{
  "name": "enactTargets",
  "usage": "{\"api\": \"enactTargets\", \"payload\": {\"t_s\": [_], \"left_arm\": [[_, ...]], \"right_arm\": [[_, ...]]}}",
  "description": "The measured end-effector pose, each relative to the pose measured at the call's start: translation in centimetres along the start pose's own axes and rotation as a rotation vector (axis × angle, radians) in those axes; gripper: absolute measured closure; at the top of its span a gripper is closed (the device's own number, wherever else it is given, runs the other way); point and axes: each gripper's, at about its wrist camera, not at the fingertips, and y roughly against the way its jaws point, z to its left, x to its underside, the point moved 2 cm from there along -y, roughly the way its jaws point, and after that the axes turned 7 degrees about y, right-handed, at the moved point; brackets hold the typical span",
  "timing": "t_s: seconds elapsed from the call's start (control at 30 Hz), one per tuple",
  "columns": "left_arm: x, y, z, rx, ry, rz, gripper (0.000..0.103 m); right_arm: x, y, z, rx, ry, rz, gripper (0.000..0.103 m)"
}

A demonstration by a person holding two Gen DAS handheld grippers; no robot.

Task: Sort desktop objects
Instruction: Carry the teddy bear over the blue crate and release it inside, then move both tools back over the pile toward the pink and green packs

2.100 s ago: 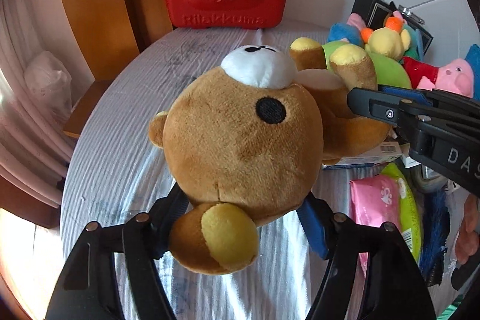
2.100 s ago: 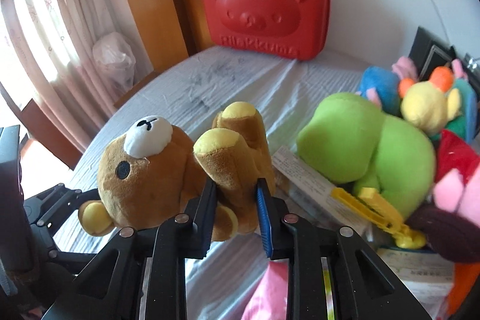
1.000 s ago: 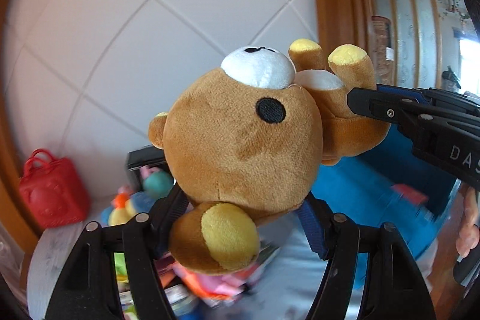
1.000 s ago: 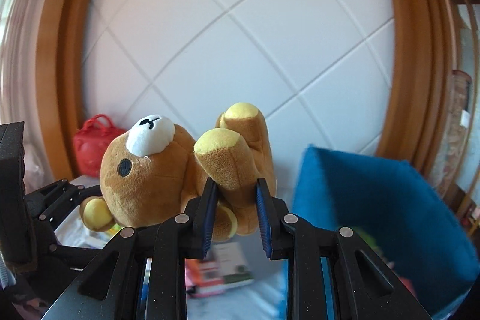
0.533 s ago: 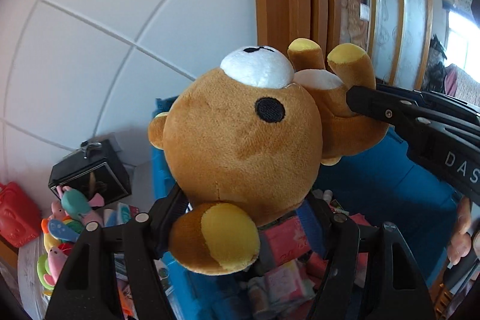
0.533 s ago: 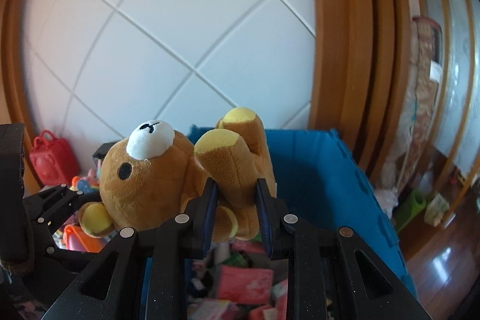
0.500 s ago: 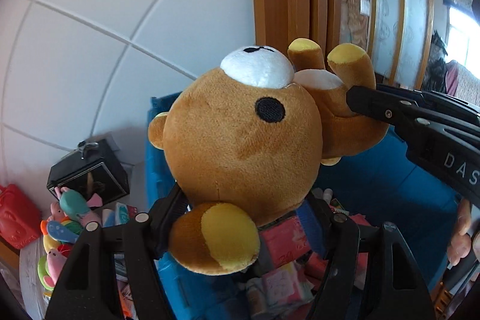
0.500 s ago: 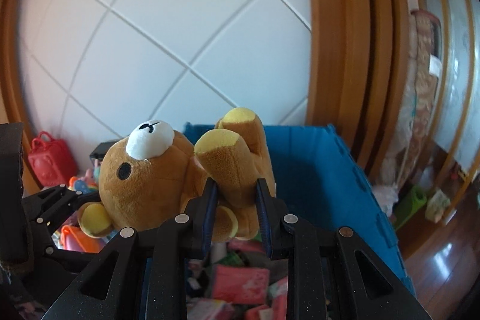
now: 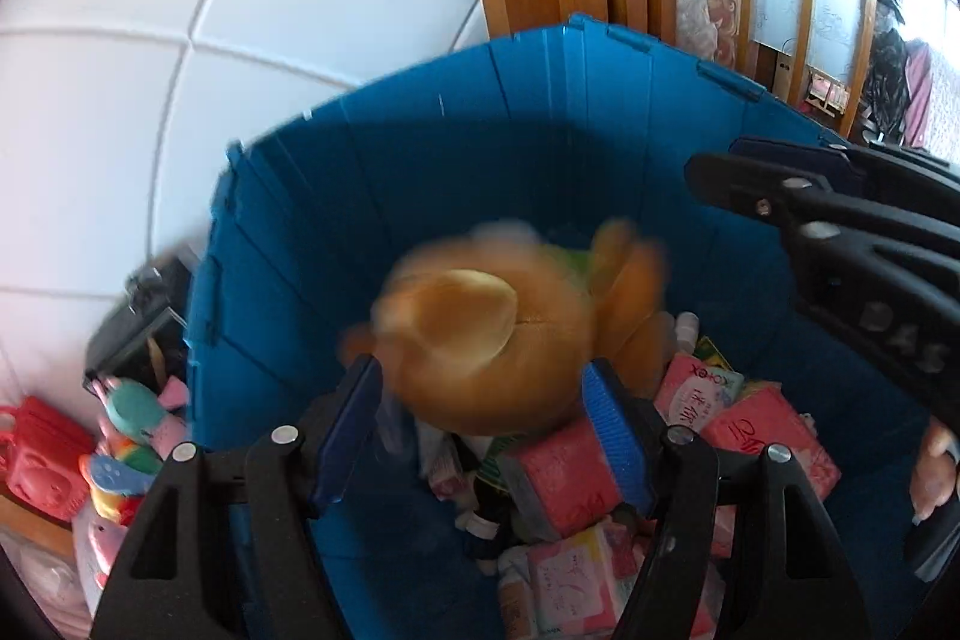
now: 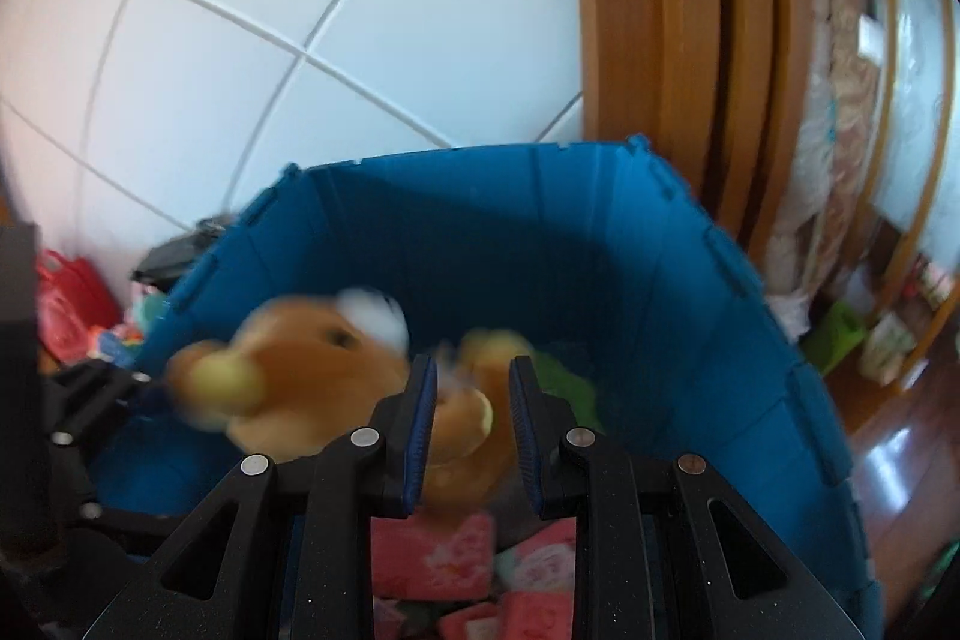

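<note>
The brown plush bear (image 9: pixel 504 328) is motion-blurred, falling inside the blue fabric bin (image 9: pixel 420 160), free of both grippers. It also shows in the right wrist view (image 10: pixel 312 382), beyond the fingers, inside the bin (image 10: pixel 630 250). My left gripper (image 9: pixel 480 424) is open above the bin, its blue pads spread wide. My right gripper (image 10: pixel 471 412) is open and empty; it also shows in the left wrist view (image 9: pixel 780 202) at the right.
Pink and red packets (image 9: pixel 744 430) and small bottles lie in the bin's bottom. Plush toys (image 9: pixel 132 430), a red case (image 9: pixel 36 466) and a black box (image 9: pixel 144 316) sit left of the bin. A wooden door frame (image 10: pixel 690 40) stands behind.
Both grippers carried the bear from the table over to the blue bin, then opened. The bear has dropped out of both grips into the bin.
</note>
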Motion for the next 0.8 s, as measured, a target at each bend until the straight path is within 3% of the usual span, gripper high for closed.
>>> {"api": "enactTargets", "payload": {"t_s": [0.07,0.13,0.2,0.33,0.67,0.8], "left_arm": [[0.4,0.2,-0.2,-0.007,-0.022,-0.013,0.034],[0.7,0.2,-0.7,-0.019,-0.040,-0.016,0.034],[0.8,0.0,0.1,-0.032,-0.041,-0.024,0.034],[0.4,0.4,1.2,-0.017,0.005,-0.037,0.034],[0.8,4.3,5.4,0.040,0.182,-0.116,0.033],[1.8,8.3,7.0,0.019,0.209,-0.216,0.029]], "right_arm": [[0.2,-0.1,0.0,0.037,0.012,0.010,0.068],[0.3,-0.3,-0.3,0.047,0.006,0.015,0.039],[0.3,0.0,-0.4,0.069,0.007,0.005,0.022],[0.1,0.5,-0.8,0.109,0.013,-0.036,0.000],[-0.5,2.2,-0.1,0.170,0.053,-0.114,0.000],[-0.2,4.0,1.1,0.162,0.055,-0.139,0.000]]}}
